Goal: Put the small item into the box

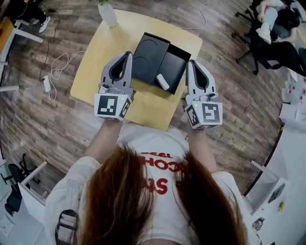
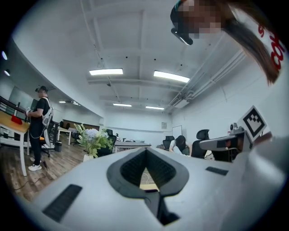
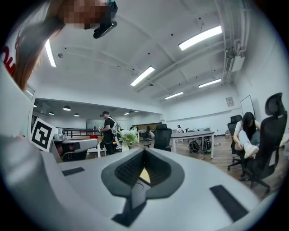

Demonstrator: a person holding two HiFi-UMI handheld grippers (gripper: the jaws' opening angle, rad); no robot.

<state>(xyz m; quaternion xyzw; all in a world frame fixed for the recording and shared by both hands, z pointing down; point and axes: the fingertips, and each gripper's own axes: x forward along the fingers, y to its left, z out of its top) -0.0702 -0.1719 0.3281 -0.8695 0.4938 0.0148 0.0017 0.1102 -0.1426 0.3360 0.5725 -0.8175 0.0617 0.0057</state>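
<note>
The small item (image 1: pixel 162 82), pale and oblong, lies in the black box (image 1: pixel 178 56). The left gripper (image 1: pixel 128 54) and right gripper (image 1: pixel 191 62) are closed, empty.

A yellow counter (image 1: pixel 100 72) stands on a floor (image 1: pixel 43 119) of grey-brown planks. At the counter's far edge sits a white vase of flowers (image 1: pixel 108 13). On the floor just left of the counter a white cable (image 1: pixel 56 67) lies in loops. Well beyond the counter's far right corner a seated person (image 1: pixel 267 21) has one leg drawn up, beside a black office chair (image 3: pixel 271 131). Past the vase, a long desk (image 3: pixel 194 134) and dark chairs (image 3: pixel 162 137) stand before white walls (image 2: pixel 135 121). Beyond the counter's far left corner a person in black (image 2: pixel 38 119) stands by a side desk (image 2: pixel 13 128). Overhead, strip lights (image 2: pixel 106 71) glow on a white ceiling (image 2: pixel 135 40) with exposed pipes (image 3: pixel 228 31).
</note>
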